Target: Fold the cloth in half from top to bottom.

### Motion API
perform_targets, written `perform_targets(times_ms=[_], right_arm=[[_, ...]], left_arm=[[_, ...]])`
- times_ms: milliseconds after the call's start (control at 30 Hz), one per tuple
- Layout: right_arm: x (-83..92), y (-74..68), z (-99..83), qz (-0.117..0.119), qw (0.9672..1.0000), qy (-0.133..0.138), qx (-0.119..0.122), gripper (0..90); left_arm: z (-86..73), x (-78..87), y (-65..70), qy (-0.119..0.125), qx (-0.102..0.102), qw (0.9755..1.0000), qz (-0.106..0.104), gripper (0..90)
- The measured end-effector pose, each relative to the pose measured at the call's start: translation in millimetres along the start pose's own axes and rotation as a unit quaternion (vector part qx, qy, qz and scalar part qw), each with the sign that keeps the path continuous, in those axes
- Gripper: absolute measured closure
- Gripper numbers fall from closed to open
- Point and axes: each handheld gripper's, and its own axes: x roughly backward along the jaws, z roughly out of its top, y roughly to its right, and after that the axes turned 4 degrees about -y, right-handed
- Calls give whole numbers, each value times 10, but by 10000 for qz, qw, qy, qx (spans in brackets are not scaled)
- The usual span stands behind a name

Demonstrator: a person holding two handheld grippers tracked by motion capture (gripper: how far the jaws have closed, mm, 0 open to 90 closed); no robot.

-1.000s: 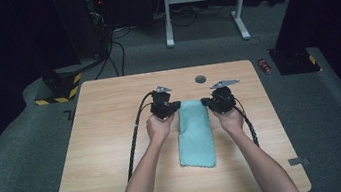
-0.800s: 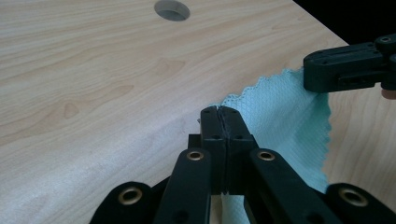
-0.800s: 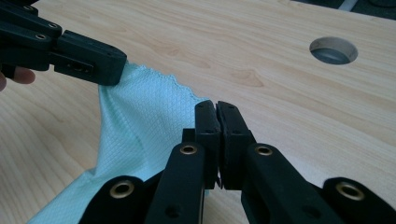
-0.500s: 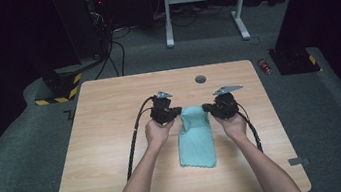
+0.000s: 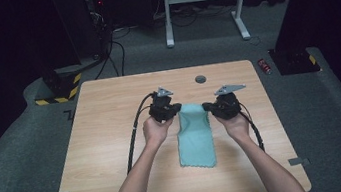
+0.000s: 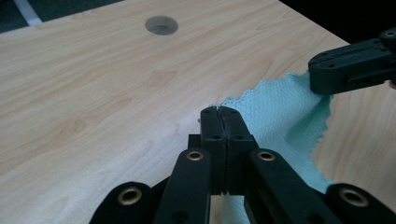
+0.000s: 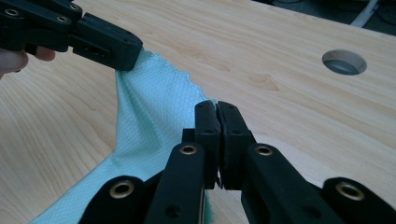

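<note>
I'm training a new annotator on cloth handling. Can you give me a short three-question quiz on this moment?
1. True or false: the left gripper and the right gripper are each shut on a far corner of the teal cloth.
2. Multiple choice: where is the round hole in the wooden table? A) beyond the cloth, near the far edge; B) under the cloth; C) at the near left corner.
3. Fill in: the cloth's near end lies flat on the ____.

Key: 1 true; 2 A; 3 table.
</note>
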Motion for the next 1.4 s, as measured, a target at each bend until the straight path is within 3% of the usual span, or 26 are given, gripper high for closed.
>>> perform_targets(times_ms=[267,400,533,600,733,900,1067,1233,1400], right_arm=[[-106,62,-14,-58,9999,-83,-105,882],[-36,30,0,-50,10000,39,-10,882],[88,12,20,50,9996,266,-27,882],[133,-37,16,78,9995,280,106,882],[211,-148,-50,221,9990,275,263,882],[257,-271,-208,377,9980,162,474,882],[292,-293,-316,493,9973,115,528,882],[315,-318,-424,587,9966,51,571,882],[310,-337,-536,660,9964,-10,528,882]], left_arm=[[-14,-148,-43,15,-125,9998,171,894],[14,-32,16,222,-362,9990,151,895],[8,105,80,335,-446,9984,106,894],[-39,154,114,341,-530,9980,104,894],[-201,238,168,387,-500,9980,-10,895],[-361,302,269,293,-710,9970,-85,894],[-462,328,378,213,-923,9954,-149,894],[-547,332,439,202,-934,9951,-262,893],[-620,323,514,106,-1073,9938,-283,893]])
